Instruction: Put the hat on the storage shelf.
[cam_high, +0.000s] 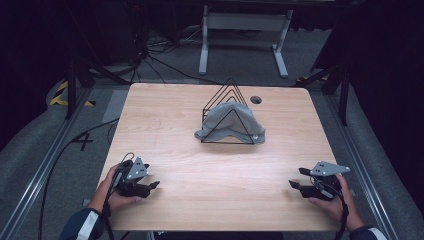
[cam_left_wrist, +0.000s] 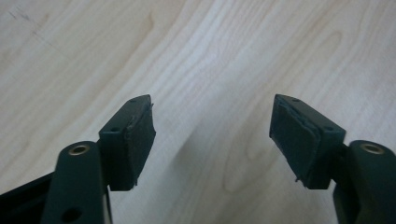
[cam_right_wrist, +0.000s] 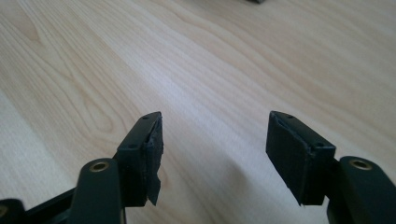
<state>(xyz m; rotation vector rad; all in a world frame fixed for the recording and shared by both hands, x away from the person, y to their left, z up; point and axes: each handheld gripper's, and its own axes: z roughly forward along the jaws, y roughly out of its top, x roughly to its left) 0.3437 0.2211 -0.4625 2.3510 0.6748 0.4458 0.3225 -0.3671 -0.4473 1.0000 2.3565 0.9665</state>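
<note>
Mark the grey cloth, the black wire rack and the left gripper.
grey cloth (cam_high: 227, 120): high view, middle of the draped fabric.
black wire rack (cam_high: 231, 80): high view, top of the rear triangle.
left gripper (cam_high: 154, 186): high view, between its open jaws' tips.

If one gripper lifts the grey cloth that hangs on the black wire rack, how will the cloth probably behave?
The grey cloth drapes and sags over the black wire rack, so it is probably floppy and would hang down from one pinch. It looks light. The rack is thin wire, so it might slide or tip if the cloth snags on it.
</note>
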